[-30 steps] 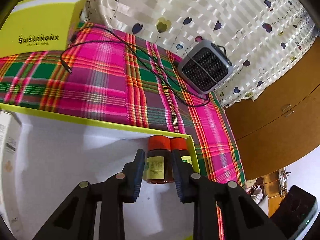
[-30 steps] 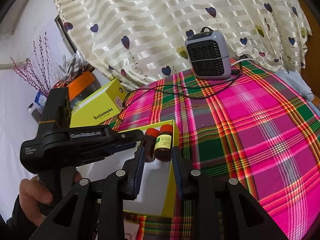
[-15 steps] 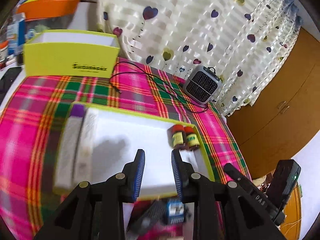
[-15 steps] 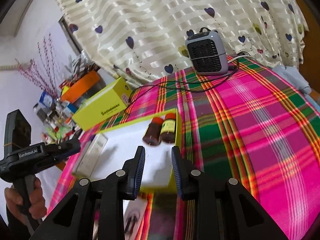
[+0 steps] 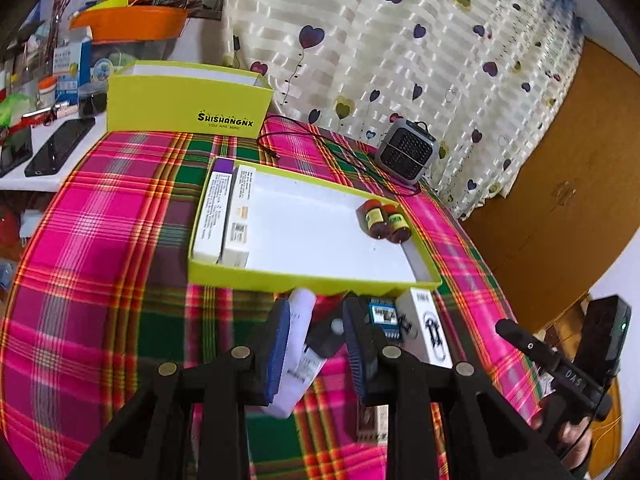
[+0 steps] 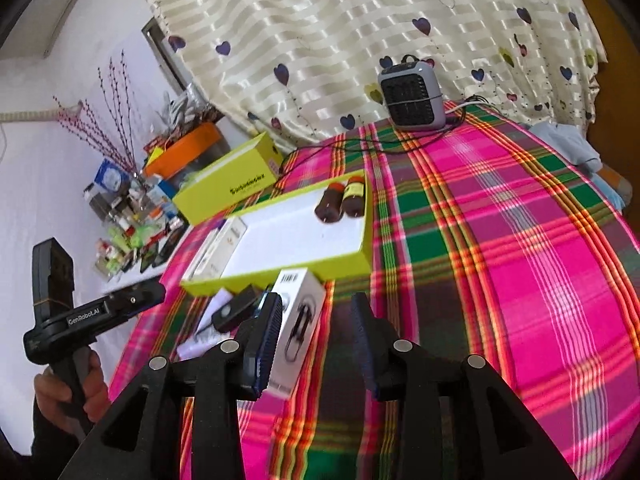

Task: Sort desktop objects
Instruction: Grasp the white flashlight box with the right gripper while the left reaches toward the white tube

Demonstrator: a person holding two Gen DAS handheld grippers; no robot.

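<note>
On the plaid tablecloth (image 5: 100,240), the yellow-green tray (image 5: 312,280) holds two brown bottles (image 5: 384,222) and two long boxes (image 5: 226,216). Left gripper (image 5: 316,344) hovers parted over a white tube (image 5: 298,344), gripping nothing; right gripper (image 6: 316,344), jaws opening, stands beside a white earphone box (image 6: 298,316).

Two bottles (image 5: 386,222), two long boxes (image 5: 226,216) in tray (image 5: 312,282).

A home (lived-in): heart-print curtain (image 5: 400,40), plaid tablecloth (image 6: 500,240), wooden wardrobe (image 5: 560,184).
</note>
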